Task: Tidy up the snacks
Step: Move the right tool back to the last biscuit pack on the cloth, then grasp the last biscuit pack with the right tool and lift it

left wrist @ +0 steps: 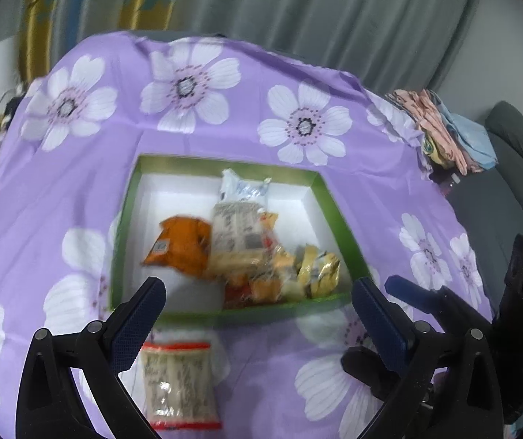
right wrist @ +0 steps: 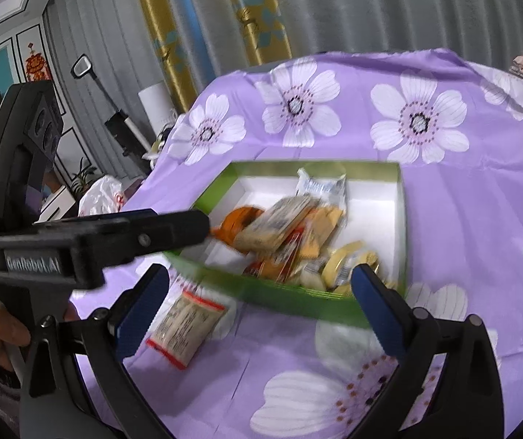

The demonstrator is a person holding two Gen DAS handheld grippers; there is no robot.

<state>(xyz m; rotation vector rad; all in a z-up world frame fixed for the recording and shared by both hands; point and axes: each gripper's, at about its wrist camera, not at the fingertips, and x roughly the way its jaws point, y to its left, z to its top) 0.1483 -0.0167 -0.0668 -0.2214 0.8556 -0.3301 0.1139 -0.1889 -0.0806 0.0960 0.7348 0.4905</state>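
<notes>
A green box with a white inside [left wrist: 329,197] [right wrist: 402,219] sits on the purple flowered cloth and holds several snack packs: an orange one [left wrist: 181,245], a clear biscuit pack [left wrist: 236,234] [right wrist: 276,225], yellow ones [left wrist: 320,270] [right wrist: 349,259]. One clear pack with red ends [left wrist: 177,384] [right wrist: 188,325] lies on the cloth in front of the box. My left gripper [left wrist: 258,314] is open and empty above it. My right gripper [right wrist: 261,303] is open and empty over the box's near wall. The left gripper's body [right wrist: 97,241] crosses the right wrist view.
The purple flowered cloth [left wrist: 78,190] [right wrist: 462,190] covers the table. Folded cloths [left wrist: 451,128] lie at its far right corner. A grey sofa [left wrist: 517,190] stands to the right. Curtains hang behind. A white plastic bag [right wrist: 100,194] and furniture are to the left.
</notes>
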